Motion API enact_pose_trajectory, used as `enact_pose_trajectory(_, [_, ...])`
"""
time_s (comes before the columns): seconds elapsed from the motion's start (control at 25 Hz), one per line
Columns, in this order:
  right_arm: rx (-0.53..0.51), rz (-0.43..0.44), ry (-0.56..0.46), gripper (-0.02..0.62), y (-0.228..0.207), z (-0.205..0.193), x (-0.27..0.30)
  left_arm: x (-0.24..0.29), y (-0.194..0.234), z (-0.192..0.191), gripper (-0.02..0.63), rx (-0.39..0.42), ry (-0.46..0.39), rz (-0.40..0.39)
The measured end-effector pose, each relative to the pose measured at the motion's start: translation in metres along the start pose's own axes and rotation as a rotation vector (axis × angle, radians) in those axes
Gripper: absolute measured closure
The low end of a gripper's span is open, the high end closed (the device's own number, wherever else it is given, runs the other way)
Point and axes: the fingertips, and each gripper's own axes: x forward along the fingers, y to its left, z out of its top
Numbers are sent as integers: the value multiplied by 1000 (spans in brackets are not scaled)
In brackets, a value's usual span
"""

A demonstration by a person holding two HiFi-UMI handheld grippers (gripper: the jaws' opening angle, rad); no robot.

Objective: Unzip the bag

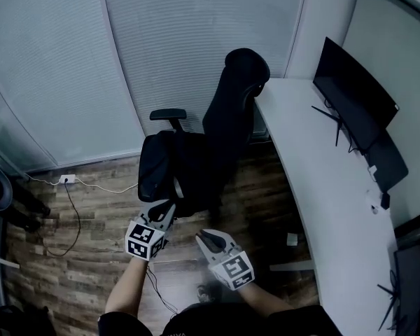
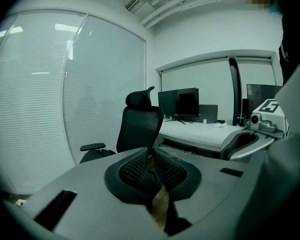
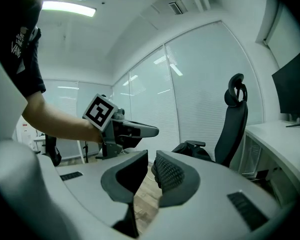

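You hold two grippers, both empty: the left gripper (image 1: pixel 165 208) has its jaws nearly together, and so does the right gripper (image 1: pixel 206 239) (nothing sits between either pair). One black bag (image 1: pixel 157 168) rests on the seat of the one office chair (image 1: pixel 234 110) — near the left gripper — beside one white desk (image 1: pixel 322 180).

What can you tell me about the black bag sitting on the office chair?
The bag is black and soft-looking, fabric as far as it shows, a rounded, slumped lump. It lies on the seat of the black office chair, just below the armrest in the head view, with one side against the backrest. Only the chair appears to touch it. Its zip, its straps and whether it is open cannot be made out, as it is too dark.
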Motion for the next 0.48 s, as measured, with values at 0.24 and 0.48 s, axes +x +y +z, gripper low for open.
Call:
enact_pose_trajectory(0.24, [-5,-29,2,541,19,3,-20,-49,-19,3,563,12,-83,36])
enact_pose_trajectory(0.48, [6,-60,22,541,34,-4,-33,-88,-37,-6,571,-7,-117,60])
